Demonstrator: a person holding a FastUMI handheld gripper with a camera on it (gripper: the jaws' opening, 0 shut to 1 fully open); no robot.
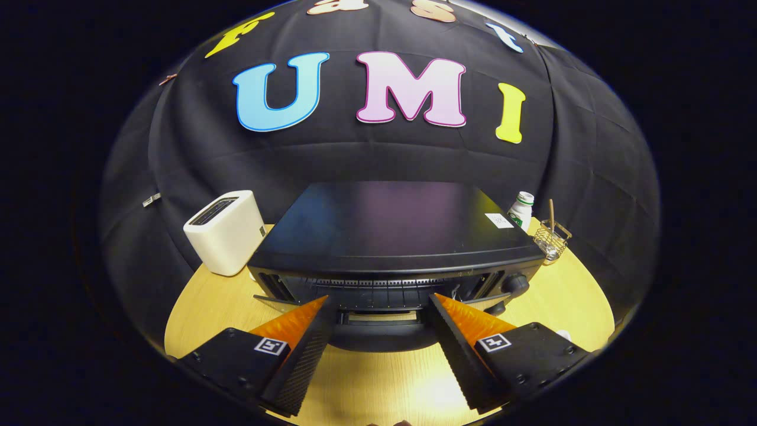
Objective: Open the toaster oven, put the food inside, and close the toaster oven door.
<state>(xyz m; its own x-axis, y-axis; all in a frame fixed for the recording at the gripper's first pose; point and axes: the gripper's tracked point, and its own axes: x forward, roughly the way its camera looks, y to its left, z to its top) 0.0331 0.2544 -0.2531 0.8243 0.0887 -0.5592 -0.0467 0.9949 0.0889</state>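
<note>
- Toaster oven [390, 231] sits mid-desk [568, 307], black, seen from above its front; landmark for the rest.
- Hand-held gripper [378, 305] low in front of the oven, fingers spread wide, nothing between them; tips just at the oven's front face, near the door's top edge and handle [378, 316].
- Whether the door is ajar: cannot tell.
- White toaster [225, 232] left of the oven, close beside it.
- White bottle [521, 208] and small glass jar with a stick [551, 239] at the oven's right rear corner.

Staged recording booth: black cloth wall [378, 154] behind a wooden table [568, 296] bearing a toaster oven [390, 236] and toaster [227, 231].
</note>
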